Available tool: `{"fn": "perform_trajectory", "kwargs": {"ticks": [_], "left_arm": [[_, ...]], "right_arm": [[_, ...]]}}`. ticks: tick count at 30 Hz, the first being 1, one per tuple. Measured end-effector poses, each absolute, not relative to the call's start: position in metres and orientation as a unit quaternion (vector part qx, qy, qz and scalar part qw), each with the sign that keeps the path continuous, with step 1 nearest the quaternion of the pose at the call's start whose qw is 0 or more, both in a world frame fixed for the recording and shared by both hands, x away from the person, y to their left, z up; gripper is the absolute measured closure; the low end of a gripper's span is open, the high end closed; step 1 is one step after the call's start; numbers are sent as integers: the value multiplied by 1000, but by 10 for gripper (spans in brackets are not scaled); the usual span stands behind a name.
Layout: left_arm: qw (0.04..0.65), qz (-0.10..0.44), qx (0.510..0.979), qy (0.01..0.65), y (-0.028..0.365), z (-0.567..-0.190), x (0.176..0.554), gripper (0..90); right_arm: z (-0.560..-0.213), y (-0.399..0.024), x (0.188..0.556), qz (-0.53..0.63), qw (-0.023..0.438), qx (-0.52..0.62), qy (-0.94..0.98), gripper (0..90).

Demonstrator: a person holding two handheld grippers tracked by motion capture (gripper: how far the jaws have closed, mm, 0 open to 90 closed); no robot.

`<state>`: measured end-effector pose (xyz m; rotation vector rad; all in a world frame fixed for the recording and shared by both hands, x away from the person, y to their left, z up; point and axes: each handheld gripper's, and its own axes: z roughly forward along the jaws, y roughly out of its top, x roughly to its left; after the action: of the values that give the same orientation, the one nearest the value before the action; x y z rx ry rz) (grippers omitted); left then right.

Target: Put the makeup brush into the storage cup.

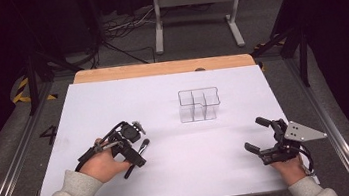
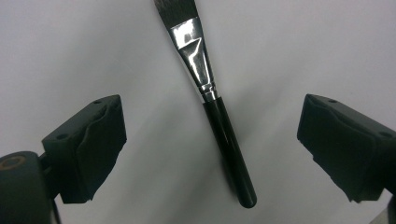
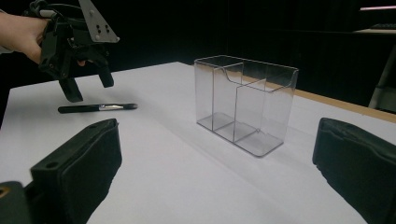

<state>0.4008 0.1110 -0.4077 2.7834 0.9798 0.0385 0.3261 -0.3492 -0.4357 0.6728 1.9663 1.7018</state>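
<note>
The white table [image 1: 171, 169] is nearly bare — that is the first thing you notice standing here. Near its middle, a little toward the far edge, stands a clear organiser [image 1: 199, 104], upright, split into compartments, and every one of them looks empty. Well apart from it, on the person's left, a brush [image 2: 219, 126] lies flat on the table: black handle, shiny metal collar, dark bristles.

The left tool [image 1: 134, 145] hangs right over that brush, pointing down, jaws spread wide to either side of the handle. The pads are clear of it; nothing is gripped. From the right tool's camera you can see the brush resting on the table with the left tool [image 3: 86, 91] just above it, not touching.

The right tool [image 1: 258, 134] sits at the near right of the table, jaws wide apart and empty, aimed toward the organiser.

So, as I read it, the work has barely started: the brush is not yet picked up. Still to come — closing on the handle, lifting, carrying it across, and standing it in a compartment.
</note>
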Motion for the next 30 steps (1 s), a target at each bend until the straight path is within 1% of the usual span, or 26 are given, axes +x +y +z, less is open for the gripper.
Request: {"fn": "perform_trajectory", "kwargs": {"ticks": [11,19,23,30], "left_arm": [[77,11,942,327,112,-416,400,120],[69,16,942,329,110,-420,398,178],[60,17,947,316,110,-422,397,247],[53,21,947,316,110,-422,396,380]], "right_arm": [[-436,-349,326,618,220,243,714,19],[-435,-348,325,621,218,238,714,18],[-435,-348,325,622,216,238,714,18],[-436,-346,325,621,211,232,718,18]]}}
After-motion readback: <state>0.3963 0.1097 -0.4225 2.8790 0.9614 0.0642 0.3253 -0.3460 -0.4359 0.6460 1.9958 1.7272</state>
